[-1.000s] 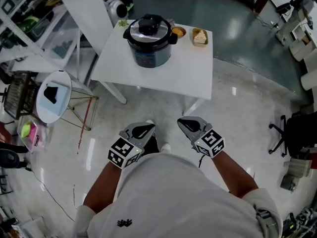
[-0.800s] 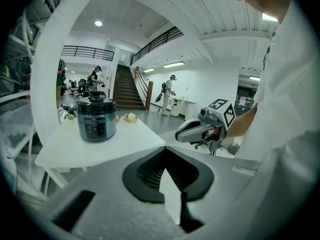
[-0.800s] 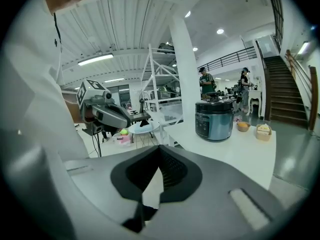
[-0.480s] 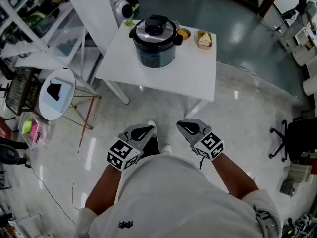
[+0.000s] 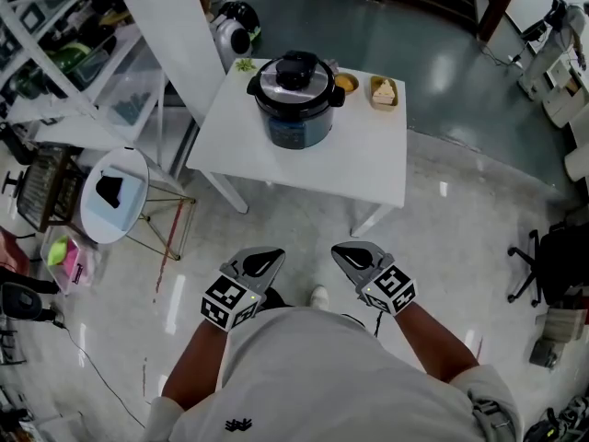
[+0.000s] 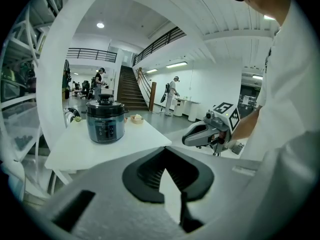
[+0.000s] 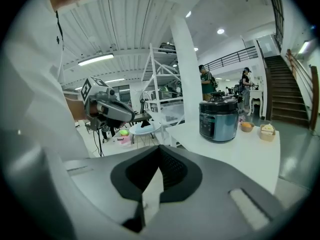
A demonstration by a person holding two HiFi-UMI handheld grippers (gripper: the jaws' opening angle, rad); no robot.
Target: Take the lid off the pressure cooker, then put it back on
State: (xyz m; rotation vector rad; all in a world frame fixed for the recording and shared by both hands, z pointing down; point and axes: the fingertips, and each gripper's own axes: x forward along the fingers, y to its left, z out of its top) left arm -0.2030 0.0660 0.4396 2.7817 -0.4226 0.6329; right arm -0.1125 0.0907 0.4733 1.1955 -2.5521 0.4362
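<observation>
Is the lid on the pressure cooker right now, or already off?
On. The round silver-and-black lid sits level on the dark blue-grey pressure cooker body on the white table, with no gap showing in any view.

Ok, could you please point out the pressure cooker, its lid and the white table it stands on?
pressure cooker (image 5: 296, 125): head view, on the front wall of its body.
lid (image 5: 295, 66): head view, on its black top handle.
white table (image 5: 354, 155): head view, on bare top nearer the person.

The pressure cooker (image 5: 297, 110), lid (image 5: 296, 70) on, stands on the counter (image 5: 361, 159). The left gripper (image 5: 263, 260) and right gripper (image 5: 344, 252) hang well apart from it.
</observation>
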